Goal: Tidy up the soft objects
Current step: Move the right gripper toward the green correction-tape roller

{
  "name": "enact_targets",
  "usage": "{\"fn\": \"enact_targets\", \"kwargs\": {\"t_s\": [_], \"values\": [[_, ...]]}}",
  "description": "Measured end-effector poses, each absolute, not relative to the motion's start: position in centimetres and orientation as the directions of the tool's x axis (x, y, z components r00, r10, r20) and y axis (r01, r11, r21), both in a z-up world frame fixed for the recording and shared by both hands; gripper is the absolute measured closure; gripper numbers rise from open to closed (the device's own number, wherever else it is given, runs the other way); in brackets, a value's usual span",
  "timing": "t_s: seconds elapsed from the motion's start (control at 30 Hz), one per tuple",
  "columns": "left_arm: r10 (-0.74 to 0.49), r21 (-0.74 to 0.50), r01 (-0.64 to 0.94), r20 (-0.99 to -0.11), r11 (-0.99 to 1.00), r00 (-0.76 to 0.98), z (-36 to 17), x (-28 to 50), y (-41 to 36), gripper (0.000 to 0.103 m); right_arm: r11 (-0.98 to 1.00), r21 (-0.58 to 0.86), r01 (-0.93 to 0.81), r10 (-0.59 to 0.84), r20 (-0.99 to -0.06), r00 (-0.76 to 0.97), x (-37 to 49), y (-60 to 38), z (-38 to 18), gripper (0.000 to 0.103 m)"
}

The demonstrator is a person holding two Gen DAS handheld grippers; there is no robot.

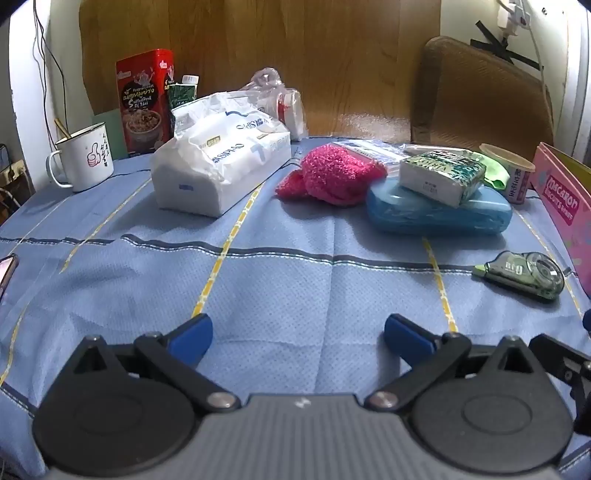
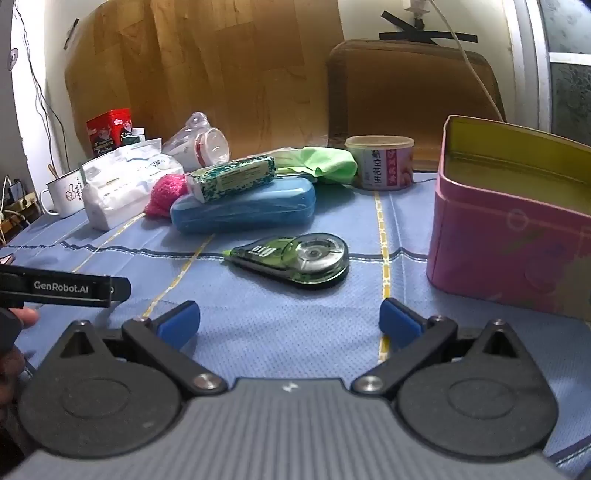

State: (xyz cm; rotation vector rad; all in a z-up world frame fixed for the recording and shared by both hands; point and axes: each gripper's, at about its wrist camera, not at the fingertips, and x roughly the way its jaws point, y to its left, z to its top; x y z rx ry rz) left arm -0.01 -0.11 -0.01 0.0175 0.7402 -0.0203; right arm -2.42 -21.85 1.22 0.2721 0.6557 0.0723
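Blue checked tablecloth (image 1: 280,280), wooden panel (image 1: 258,55) behind, white wall (image 2: 369,18)

Home table, blue tablecloth (image 1: 258,280), enamel mug (image 1: 83,158), tissue pack (image 1: 221,166)

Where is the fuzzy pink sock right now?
The pink sock lies mid-table on the blue cloth, between the white tissue pack and the blue case, whose end it touches.

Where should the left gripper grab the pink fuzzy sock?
Likely the raised bulk of the pink fuzzy sock, from the near, open side. The blue case crowds its right edge; the tissue pack stands off to its left. Left gripper is open, empty.
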Motion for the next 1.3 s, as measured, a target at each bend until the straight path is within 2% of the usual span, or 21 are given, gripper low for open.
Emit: {"fn": "enact_targets", "kwargs": {"t_s": [0.4, 1.17, 1.23, 1.3], "values": [[-0.019, 0.002, 0.028, -0.686, 1.0, 0.728, 0.3, -1.0, -0.1, 0.0, 0.986, 0.162, -0.038, 0.13, -0.606, 0.785, -3.1, -20.9, 1.2, 0.0], [0.0, 0.024, 0.024, -0.696, 0.999, 0.718, 0.4, -2.0, -0.6, 0.0, 0.985, 0.16, -0.069, 0.153, -0.602, 0.783, -4.0, -21.5, 1.3, 0.0], [-0.002, 0.022, 0.024, -0.696, 0.999, 0.718, 0.4, -2.0, -0.5, 0.0, 0.977, 0.196, -0.081, 0.185, -0.6, 0.779, -3.2, -22.1, 1.7, 0.006], [-0.002, 0.022, 0.024, -0.696, 0.999, 0.718, 0.4, -2.0, -0.5, 0.0, 0.975, 0.192, -0.107, 0.203, -0.599, 0.774, -2.1, -22.3, 2.0, 0.017]]}}
